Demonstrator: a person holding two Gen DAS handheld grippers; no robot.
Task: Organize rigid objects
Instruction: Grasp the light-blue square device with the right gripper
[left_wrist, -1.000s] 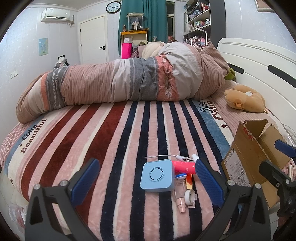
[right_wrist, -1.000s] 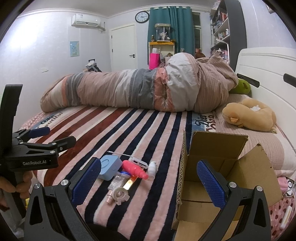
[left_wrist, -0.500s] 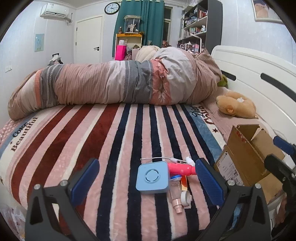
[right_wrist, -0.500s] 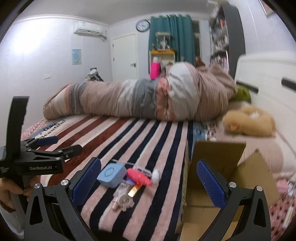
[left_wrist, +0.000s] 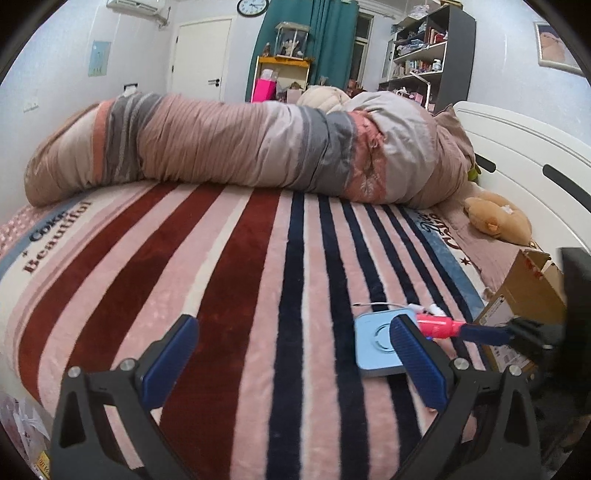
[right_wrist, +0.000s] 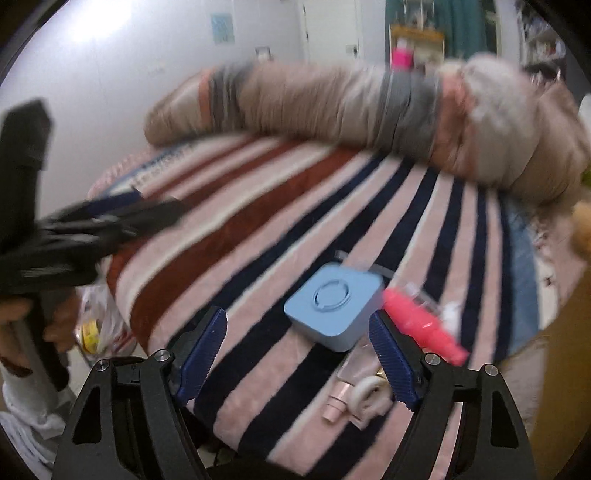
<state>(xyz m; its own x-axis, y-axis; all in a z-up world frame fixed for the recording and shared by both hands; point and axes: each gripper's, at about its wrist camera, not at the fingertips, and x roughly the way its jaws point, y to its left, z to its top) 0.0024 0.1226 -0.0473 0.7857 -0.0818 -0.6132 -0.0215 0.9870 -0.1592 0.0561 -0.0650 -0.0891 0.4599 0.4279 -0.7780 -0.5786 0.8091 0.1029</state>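
Note:
A cluster of small items lies on the striped blanket near the bed's front edge: a light-blue square box (right_wrist: 334, 304), a pink tube (right_wrist: 421, 325), a small bottle with a rose-gold cap (right_wrist: 338, 397) and a white ring (right_wrist: 369, 393). My right gripper (right_wrist: 297, 349) hovers just short of the blue box, its jaws closing with nothing between the pads. My left gripper (left_wrist: 293, 358) is open and empty over the blanket. The blue box (left_wrist: 378, 343) sits behind its right finger. One blue finger (left_wrist: 484, 332) of the right gripper reaches in beside the pink tube (left_wrist: 437, 326).
An open cardboard box (left_wrist: 524, 291) stands at the right of the bed. A rolled duvet (left_wrist: 258, 147) lies across the back and a plush toy (left_wrist: 498, 219) rests by the white headboard. A hand (right_wrist: 14, 325) holds the left gripper (right_wrist: 92, 225). A plastic bag (right_wrist: 96, 325) lies on the floor.
The right gripper dropped and swung left toward the item cluster, and its jaws narrowed. The left gripper shifted left and lower, so the items now sit by its right finger.

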